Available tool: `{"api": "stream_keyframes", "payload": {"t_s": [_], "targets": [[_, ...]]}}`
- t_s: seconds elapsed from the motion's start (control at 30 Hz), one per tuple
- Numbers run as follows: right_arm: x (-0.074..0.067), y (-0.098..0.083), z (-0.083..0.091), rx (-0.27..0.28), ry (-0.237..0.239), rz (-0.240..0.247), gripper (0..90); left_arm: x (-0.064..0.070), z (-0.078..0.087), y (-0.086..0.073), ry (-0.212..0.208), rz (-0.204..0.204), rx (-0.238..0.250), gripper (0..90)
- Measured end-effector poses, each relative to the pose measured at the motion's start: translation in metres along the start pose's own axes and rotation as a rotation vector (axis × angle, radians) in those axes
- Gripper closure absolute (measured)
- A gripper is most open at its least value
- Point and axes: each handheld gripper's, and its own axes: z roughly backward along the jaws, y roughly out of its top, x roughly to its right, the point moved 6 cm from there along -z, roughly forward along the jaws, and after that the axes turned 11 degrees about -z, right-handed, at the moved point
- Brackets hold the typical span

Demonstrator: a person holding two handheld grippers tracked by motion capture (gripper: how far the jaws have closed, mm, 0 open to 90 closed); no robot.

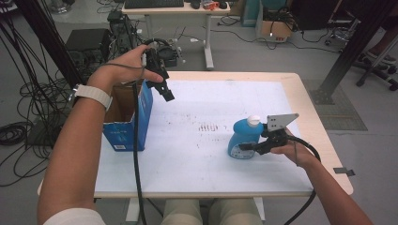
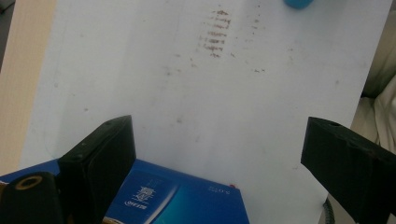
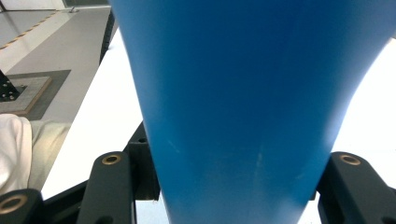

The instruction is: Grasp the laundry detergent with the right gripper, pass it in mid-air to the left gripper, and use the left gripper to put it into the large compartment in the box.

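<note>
Both grippers differ: right gripper point(image 1: 248, 146) clamps the blue bottle point(image 1: 244, 138), right of the box point(image 1: 129, 123); left gripper point(image 1: 168, 95) gapes empty above the box's rim.

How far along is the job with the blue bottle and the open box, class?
Done: the right gripper is shut on the blue bottle, which stands on the table.
In hand: the left gripper hovers open beside the open box.
Left: probably lifting the bottle across into the box; it is still far from it.
</note>
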Motion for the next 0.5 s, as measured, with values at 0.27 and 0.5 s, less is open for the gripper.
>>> {"api": "stream_keyframes", "payload": {"t_s": [0.27, 0.5], "targets": [[0.0, -0.0003, 0.0003, -0.014, 0.011, 0.002, 42.8, -0.0003, 0.0, -0.0004, -0.001, 0.0, -0.002, 10.4], [-0.0001, -0.0003, 0.0003, -0.016, 0.01, 0.0, 42.8, 0.0002, 0.001, -0.0011, 0.003, 0.003, 0.0, 10.4]]}}
